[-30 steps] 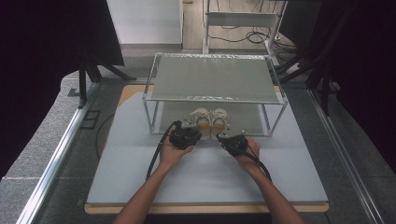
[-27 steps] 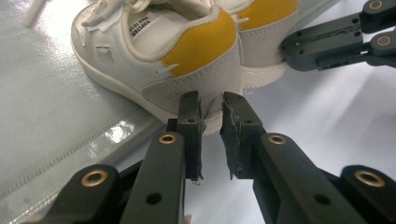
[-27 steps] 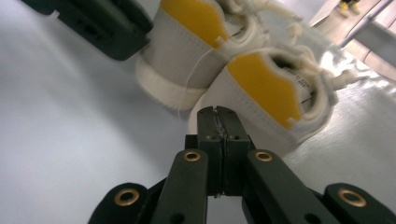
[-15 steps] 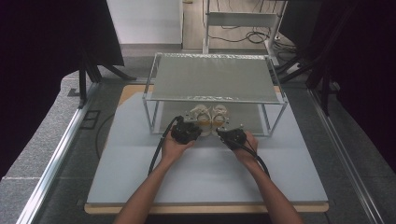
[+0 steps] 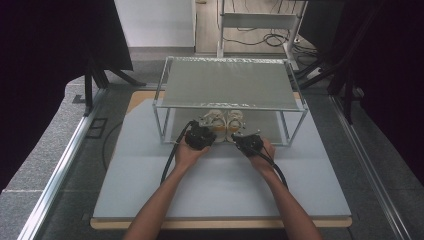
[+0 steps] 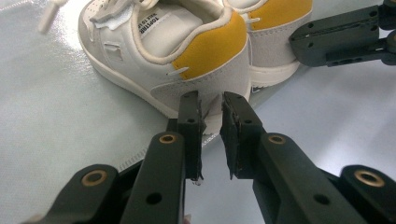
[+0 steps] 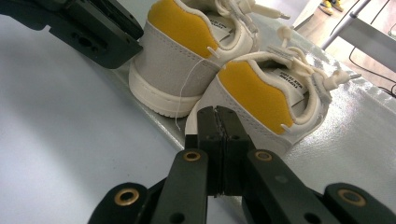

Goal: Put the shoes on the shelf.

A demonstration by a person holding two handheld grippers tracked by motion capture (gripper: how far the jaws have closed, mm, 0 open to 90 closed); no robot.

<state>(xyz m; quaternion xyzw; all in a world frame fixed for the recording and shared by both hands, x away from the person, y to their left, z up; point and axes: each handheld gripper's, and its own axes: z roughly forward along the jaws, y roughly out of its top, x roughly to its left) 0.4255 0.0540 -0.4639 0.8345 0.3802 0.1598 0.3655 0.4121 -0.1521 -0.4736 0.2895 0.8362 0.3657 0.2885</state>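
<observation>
My left gripper (image 6: 212,116) has its jaws nearly together, empty, tips at the heel of the left shoe (image 6: 168,51); my right gripper (image 7: 218,126), pressed together, meets the right shoe (image 7: 266,93) likewise. I judge I'm nudging the pair, side by side, under the wire rack (image 5: 230,85). The gripper views show yellow heel patches; the high view shows the rack at twelve o'clock.

Sneakers (image 6: 187,51) smooth matt leather, suede heels; rack (image 5: 230,82) metal.
</observation>
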